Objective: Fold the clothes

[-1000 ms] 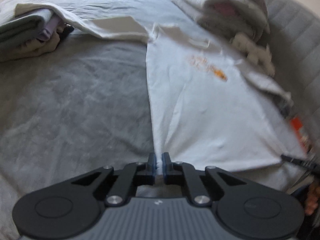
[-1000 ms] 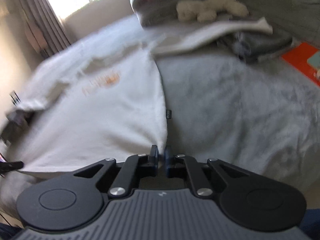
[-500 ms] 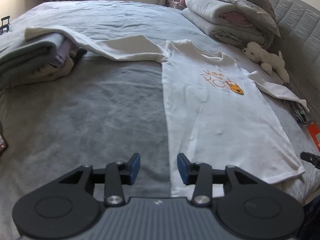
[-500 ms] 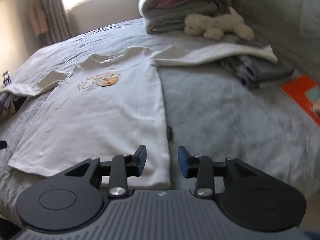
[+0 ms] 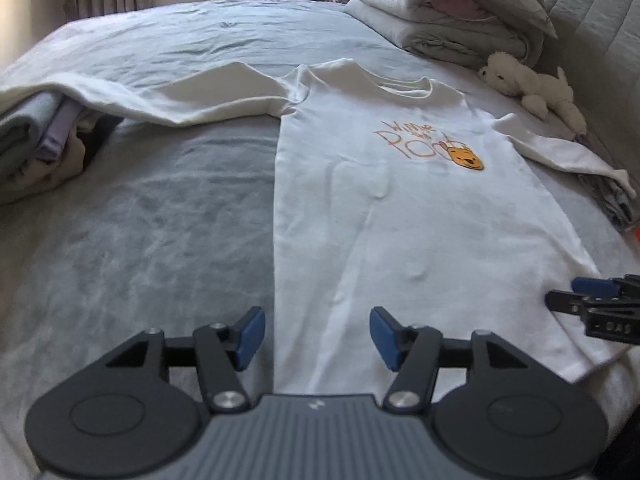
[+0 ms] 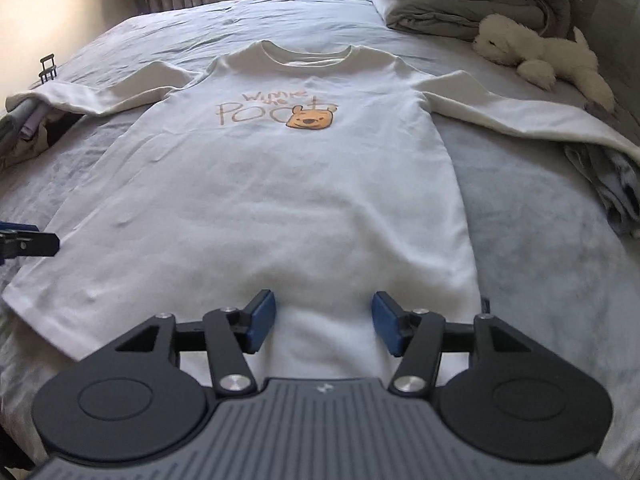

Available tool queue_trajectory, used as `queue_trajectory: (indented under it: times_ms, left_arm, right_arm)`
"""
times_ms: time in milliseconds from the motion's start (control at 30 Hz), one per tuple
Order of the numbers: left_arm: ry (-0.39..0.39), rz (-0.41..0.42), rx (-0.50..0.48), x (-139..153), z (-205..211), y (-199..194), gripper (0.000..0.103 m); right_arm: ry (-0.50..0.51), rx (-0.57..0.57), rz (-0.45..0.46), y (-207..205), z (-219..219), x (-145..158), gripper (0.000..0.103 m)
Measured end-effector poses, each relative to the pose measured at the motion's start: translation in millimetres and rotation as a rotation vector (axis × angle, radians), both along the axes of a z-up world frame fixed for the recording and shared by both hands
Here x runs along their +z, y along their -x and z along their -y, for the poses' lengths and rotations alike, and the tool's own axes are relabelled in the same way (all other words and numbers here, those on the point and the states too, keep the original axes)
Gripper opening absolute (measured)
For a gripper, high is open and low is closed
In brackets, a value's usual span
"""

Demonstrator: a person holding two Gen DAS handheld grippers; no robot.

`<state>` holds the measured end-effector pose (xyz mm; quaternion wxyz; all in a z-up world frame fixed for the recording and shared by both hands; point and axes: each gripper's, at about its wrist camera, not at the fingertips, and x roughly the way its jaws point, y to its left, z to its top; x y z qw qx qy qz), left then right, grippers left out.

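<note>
Both the left gripper [image 5: 317, 338] and right gripper [image 6: 324, 322] are opening empty over the shirt [image 6: 280, 200], whose sleeves [image 6: 520, 116] are draping over side piles and risking dragging them.

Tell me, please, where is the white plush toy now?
In both wrist views the white plush toy lies at upper right on the bed, just below the folded duvet and beyond the shirt's sleeve.
</note>
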<state>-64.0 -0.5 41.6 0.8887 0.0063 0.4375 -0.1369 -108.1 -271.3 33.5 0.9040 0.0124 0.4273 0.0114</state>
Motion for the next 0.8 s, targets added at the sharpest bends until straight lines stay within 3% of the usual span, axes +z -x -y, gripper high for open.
queue_trajectory:
  times_ms: [500, 800]
  left_arm:
    - [-0.122, 0.049, 0.036, -10, 29, -34, 0.069]
    - [-0.140, 0.060, 0.038, -10, 40, -55, 0.070]
  right_arm:
    - [-0.007, 0.054, -0.076, -58, 10, -1, 0.075]
    - [-0.136, 0.019, -0.036, -77, 34, 1, 0.078]
